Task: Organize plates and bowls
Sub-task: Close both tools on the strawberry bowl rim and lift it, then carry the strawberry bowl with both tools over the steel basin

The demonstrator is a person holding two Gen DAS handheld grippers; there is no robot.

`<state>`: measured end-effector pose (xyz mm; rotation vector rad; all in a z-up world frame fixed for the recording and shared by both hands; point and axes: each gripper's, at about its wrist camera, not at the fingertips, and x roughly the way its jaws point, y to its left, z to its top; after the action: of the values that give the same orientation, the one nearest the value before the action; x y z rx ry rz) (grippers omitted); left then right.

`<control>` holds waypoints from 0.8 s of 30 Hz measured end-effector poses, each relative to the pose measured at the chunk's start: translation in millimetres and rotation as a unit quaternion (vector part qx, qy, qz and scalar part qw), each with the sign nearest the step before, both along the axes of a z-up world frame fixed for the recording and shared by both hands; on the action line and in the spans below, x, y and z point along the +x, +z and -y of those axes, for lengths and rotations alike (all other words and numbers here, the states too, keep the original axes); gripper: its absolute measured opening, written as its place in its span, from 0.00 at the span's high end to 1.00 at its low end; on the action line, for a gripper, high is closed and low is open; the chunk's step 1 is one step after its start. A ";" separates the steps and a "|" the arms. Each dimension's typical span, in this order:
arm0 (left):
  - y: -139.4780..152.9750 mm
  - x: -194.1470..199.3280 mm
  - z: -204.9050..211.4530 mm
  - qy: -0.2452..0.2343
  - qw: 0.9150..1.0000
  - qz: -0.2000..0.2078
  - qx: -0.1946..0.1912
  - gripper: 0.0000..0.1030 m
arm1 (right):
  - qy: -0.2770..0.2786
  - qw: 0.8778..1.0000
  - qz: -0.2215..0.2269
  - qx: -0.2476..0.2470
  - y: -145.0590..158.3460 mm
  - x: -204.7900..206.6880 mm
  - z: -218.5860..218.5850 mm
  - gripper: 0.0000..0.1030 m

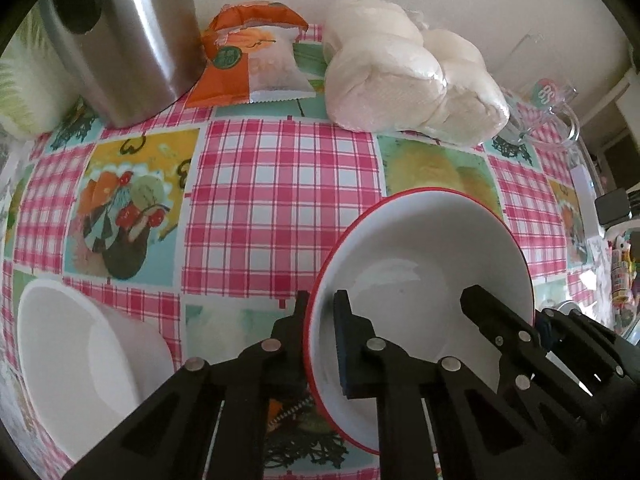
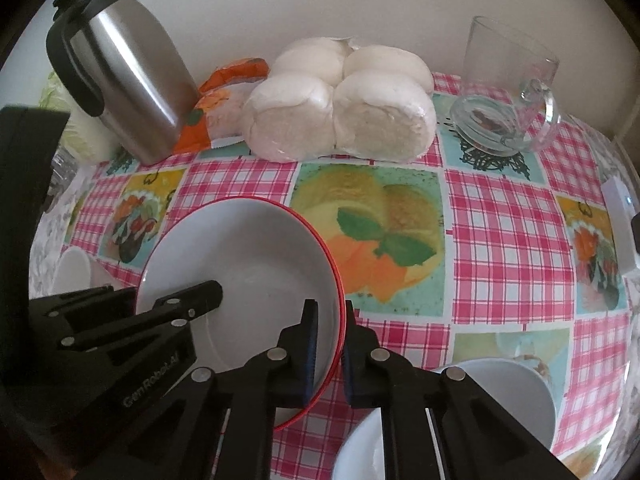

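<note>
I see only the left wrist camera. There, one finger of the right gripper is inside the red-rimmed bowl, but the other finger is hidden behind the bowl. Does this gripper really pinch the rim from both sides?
Observer: Yes. In the right wrist view the right gripper is shut on the red-rimmed bowl, with one finger inside the rim and one outside.
Operator: Thank you. Is any other dish close to that gripper? My view shows none on that side.
Observer: Yes, a white bowl sits on the tablecloth just to the right of that gripper, partly hidden by it.
</note>
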<state>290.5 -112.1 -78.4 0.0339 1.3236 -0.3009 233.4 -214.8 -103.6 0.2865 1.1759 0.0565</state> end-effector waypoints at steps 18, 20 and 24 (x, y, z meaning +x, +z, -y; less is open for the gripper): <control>73.6 -39.6 -5.9 -0.002 0.997 0.052 -0.053 0.90 | -0.033 0.998 0.056 0.012 72.7 -37.4 18.1 0.91; 81.1 -49.8 -9.7 -0.002 0.997 0.057 -0.057 0.90 | -0.032 0.998 0.058 0.011 80.1 -45.7 17.5 0.91; 91.2 -67.7 -18.0 0.004 0.996 0.066 -0.067 0.90 | -0.031 0.997 0.065 0.011 92.9 -62.8 13.9 0.91</control>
<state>222.7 -94.1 12.7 -0.0636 1.1702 -0.3749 170.7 -228.7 -10.7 0.3332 1.0368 0.0335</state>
